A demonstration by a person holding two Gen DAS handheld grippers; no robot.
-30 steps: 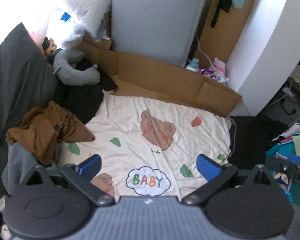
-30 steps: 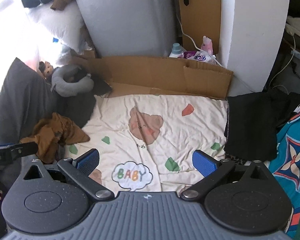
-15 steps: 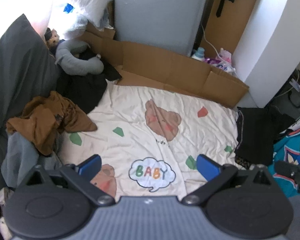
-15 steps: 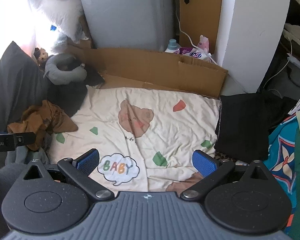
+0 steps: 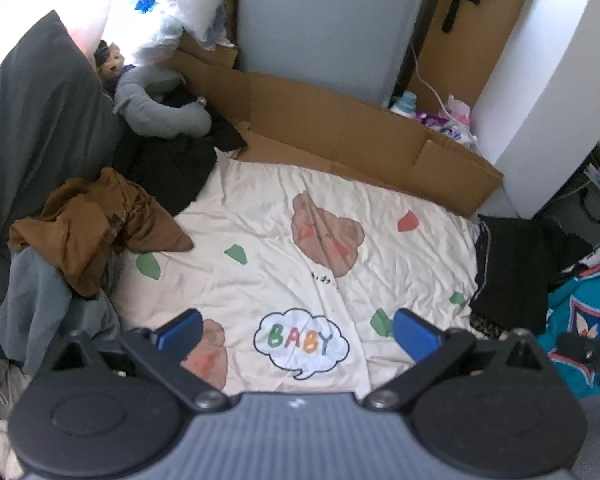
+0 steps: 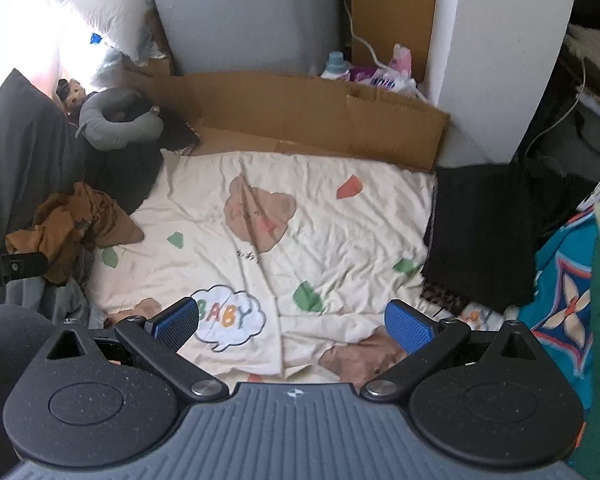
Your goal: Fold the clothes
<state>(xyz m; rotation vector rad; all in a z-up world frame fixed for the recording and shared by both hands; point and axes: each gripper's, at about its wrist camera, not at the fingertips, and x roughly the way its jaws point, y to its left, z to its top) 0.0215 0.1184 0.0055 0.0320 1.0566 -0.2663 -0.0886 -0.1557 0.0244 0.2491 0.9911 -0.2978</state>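
Note:
A crumpled brown garment (image 5: 96,228) (image 6: 74,226) lies in a heap at the left edge of a cream bear-print sheet (image 5: 300,256) (image 6: 284,232). A folded black garment (image 5: 512,272) (image 6: 480,236) rests at the sheet's right edge. A grey garment (image 5: 40,312) lies under the brown heap. My left gripper (image 5: 298,330) hangs open above the sheet's near edge, nothing between its blue pads. My right gripper (image 6: 292,326) is open too, over the "BABY" print. Part of the left tool (image 6: 12,266) shows at the right wrist view's left edge.
A flattened cardboard sheet (image 5: 340,132) runs along the far side, before a grey panel (image 5: 324,20) and a white column (image 5: 548,92). A grey neck pillow (image 5: 156,112) and dark cushion (image 5: 32,128) sit far left. Teal patterned fabric (image 6: 568,300) lies right.
Both grippers have drawn back and risen, so more of the sheet's near edge and the lower bear print shows. Both stay open and nothing was picked up.

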